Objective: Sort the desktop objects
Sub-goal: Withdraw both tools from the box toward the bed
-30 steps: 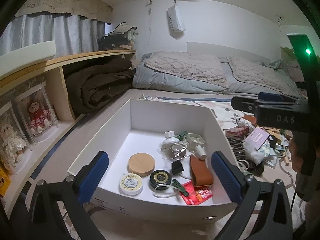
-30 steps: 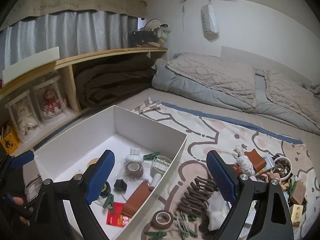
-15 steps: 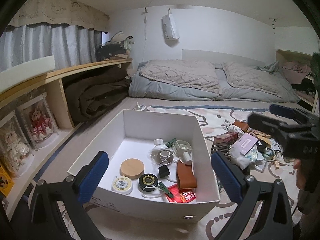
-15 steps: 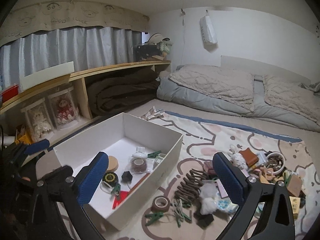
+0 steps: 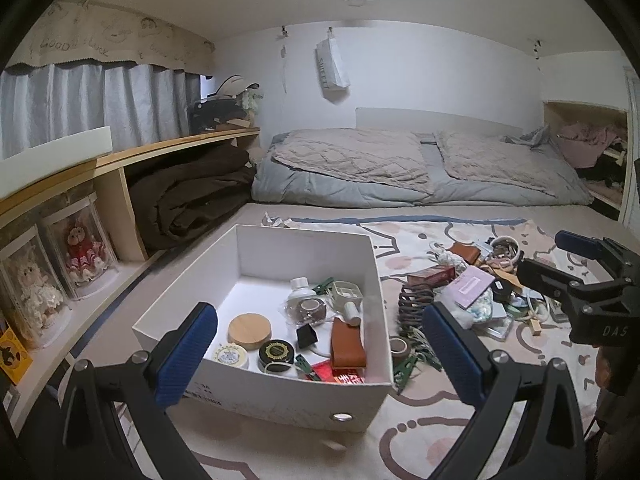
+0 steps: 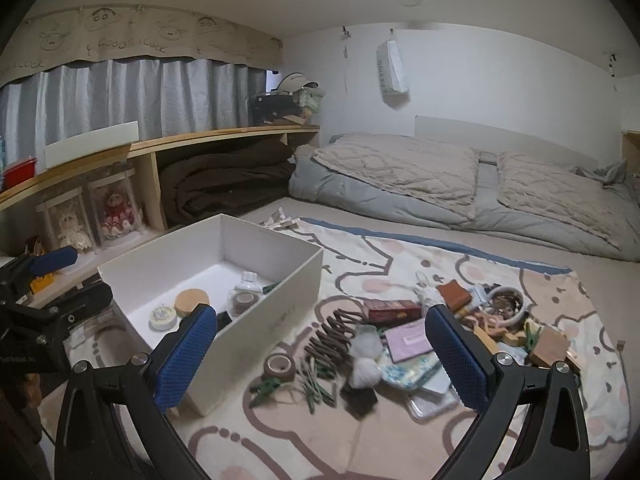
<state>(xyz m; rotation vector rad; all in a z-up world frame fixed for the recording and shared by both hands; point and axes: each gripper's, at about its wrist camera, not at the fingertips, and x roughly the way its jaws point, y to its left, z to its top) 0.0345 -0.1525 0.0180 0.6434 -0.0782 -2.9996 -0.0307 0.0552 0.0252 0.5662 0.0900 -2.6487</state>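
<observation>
Fingers (image 6: 320, 360) apart above apparently unsorted clutter (image 6: 400, 344)

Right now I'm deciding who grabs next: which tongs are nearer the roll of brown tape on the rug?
Right. The right tongs hang open just over the tape; the left tongs hang open over the white box, tape off to their right.

Open white box (image 5: 280, 396) on the rug holding small items, loose clutter pile (image 6: 404, 344) just beside it
</observation>
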